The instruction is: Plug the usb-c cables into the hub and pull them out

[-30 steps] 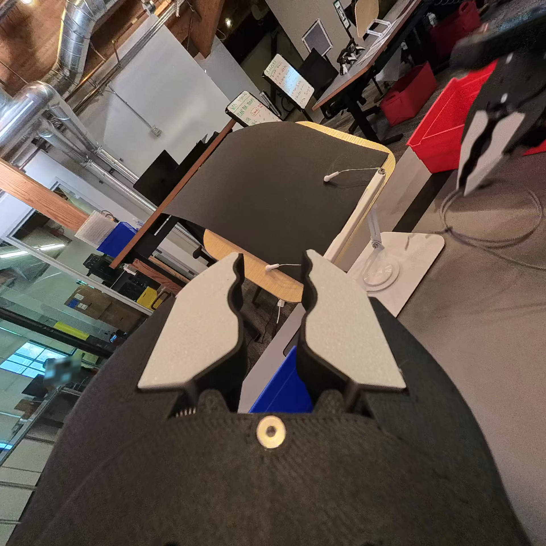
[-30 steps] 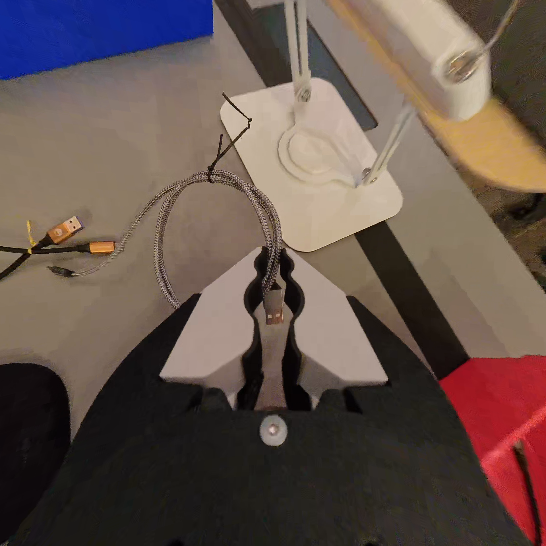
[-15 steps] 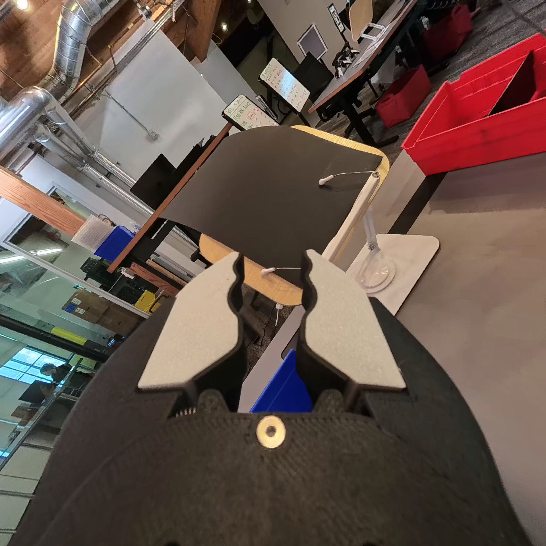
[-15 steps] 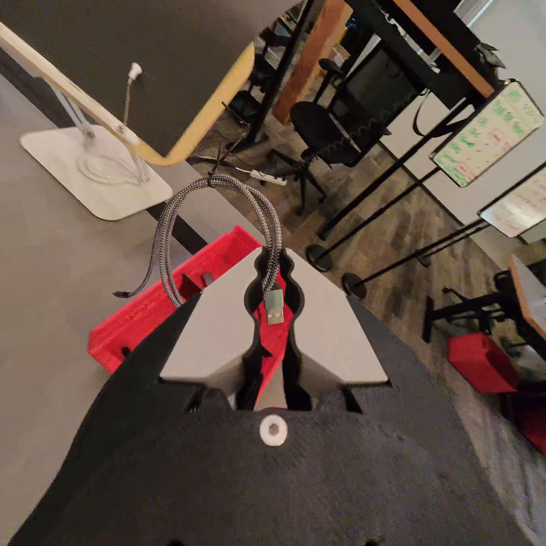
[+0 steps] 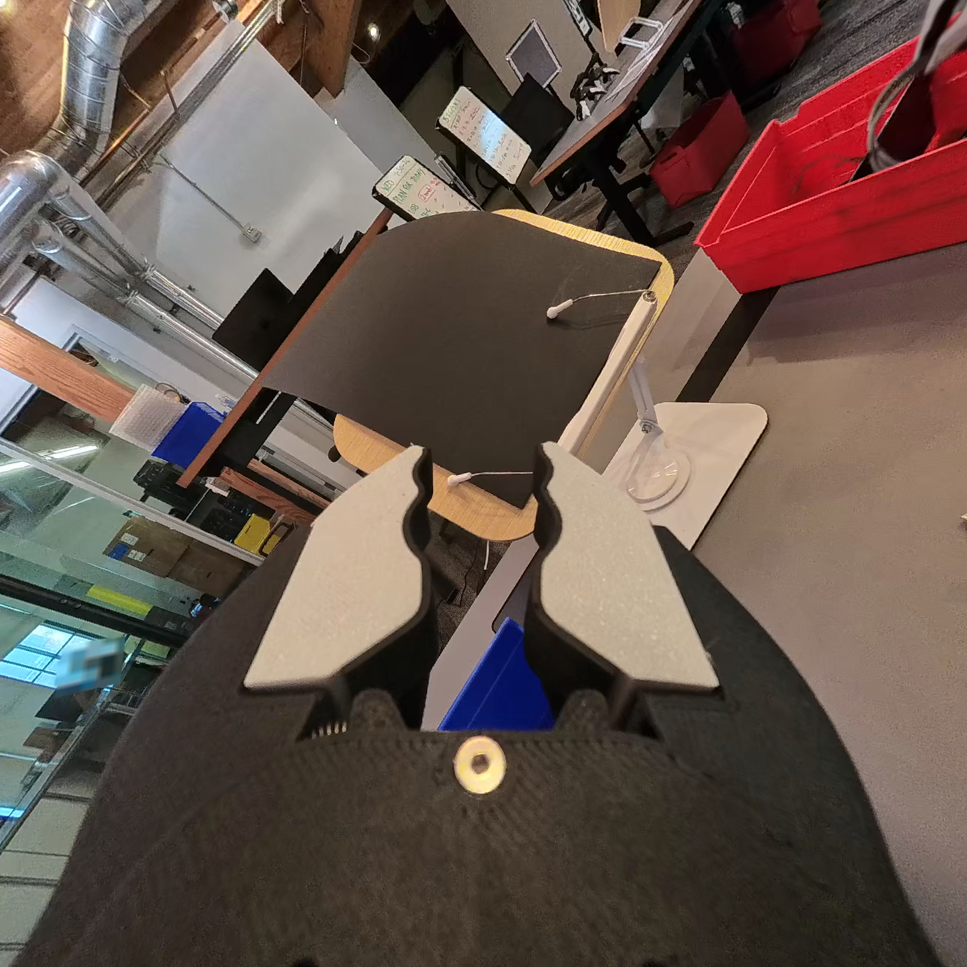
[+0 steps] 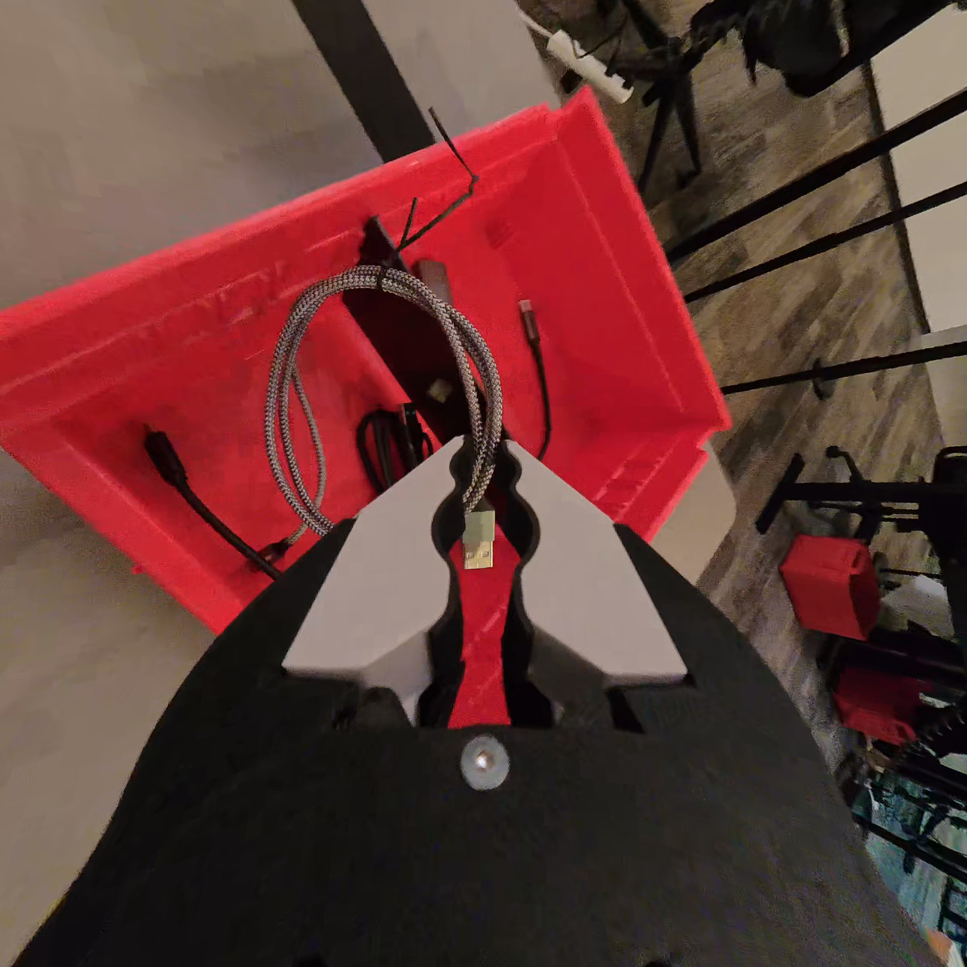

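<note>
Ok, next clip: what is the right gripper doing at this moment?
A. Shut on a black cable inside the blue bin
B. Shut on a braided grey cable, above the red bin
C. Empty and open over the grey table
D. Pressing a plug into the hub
B: the right gripper pinches the braided cable just behind its metal plug, and the cable's loop hangs over the red bin.

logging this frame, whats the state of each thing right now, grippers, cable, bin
left hand-held gripper: open, holding nothing
right hand-held gripper: shut on the braided cable, above the red bin
braided cable: coiled, tied with a black twist tie, hanging from the fingers, plug end free between them
red bin: open-topped, on the grey table, with a black divider and other cables inside
black cable: lying loose in the bin's left compartment
</note>
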